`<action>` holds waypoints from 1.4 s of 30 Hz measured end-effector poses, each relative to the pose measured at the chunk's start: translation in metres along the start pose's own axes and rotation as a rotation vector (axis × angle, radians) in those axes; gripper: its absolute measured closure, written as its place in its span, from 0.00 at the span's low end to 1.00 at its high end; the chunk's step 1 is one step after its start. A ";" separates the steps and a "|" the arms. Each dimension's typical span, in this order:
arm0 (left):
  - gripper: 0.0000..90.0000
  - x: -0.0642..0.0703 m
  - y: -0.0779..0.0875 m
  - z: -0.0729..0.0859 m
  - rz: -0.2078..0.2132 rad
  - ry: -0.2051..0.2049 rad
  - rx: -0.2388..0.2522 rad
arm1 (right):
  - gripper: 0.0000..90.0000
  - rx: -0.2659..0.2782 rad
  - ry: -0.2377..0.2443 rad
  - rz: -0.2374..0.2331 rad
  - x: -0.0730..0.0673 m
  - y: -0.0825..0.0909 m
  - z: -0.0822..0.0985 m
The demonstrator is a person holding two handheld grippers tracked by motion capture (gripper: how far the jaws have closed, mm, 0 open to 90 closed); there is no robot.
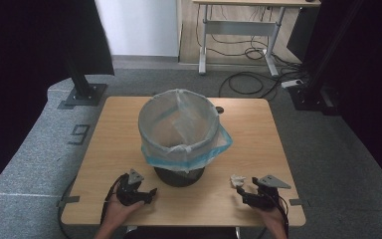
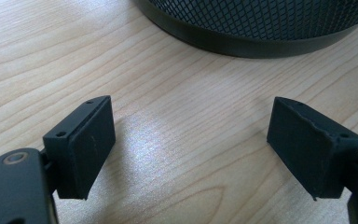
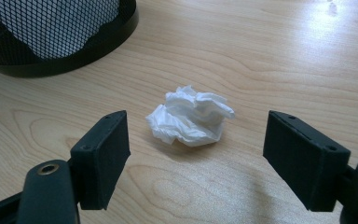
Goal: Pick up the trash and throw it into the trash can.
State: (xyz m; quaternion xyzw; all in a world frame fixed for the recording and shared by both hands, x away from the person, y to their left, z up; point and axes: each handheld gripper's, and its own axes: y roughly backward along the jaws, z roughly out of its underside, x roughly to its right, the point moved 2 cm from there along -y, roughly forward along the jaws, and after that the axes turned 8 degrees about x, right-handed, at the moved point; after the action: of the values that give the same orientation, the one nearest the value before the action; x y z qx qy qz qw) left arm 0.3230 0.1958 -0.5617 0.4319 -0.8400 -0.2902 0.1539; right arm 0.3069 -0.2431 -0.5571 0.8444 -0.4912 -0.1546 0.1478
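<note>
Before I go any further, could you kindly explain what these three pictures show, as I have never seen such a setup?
There is no robot here: a person at a wooden table holds a hand tool with two black jaws in each hand. The high view looks down from above; the left gripper and right gripper show near the bottom. The other two pictures come from cameras riding on each tool. On the table stands a mesh waste bin lined with a plastic bag. A crumpled tissue lies just ahead of the right gripper's open jaws. Both grippers are open and hold nothing.
</note>
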 end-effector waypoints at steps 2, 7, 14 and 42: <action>0.16 0.000 0.000 0.000 0.000 0.000 0.000 | 0.25 0.001 -0.001 -0.001 0.000 0.000 0.000; 0.16 0.000 0.000 0.000 0.000 0.000 0.000 | 0.26 -0.001 -0.004 -0.002 0.001 -0.002 -0.001; 0.16 0.000 0.000 0.000 0.000 0.002 0.000 | 0.26 -0.001 0.003 0.001 -0.002 -0.005 -0.003; 0.17 0.002 0.000 0.000 -0.002 0.004 0.002 | 0.55 -0.098 0.059 0.020 -0.007 -0.039 -0.008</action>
State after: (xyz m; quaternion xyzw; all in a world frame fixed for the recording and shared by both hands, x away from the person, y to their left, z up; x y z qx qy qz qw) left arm 0.3223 0.1941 -0.5619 0.4336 -0.8395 -0.2887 0.1548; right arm 0.3379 -0.2178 -0.5650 0.8353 -0.4869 -0.1519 0.2052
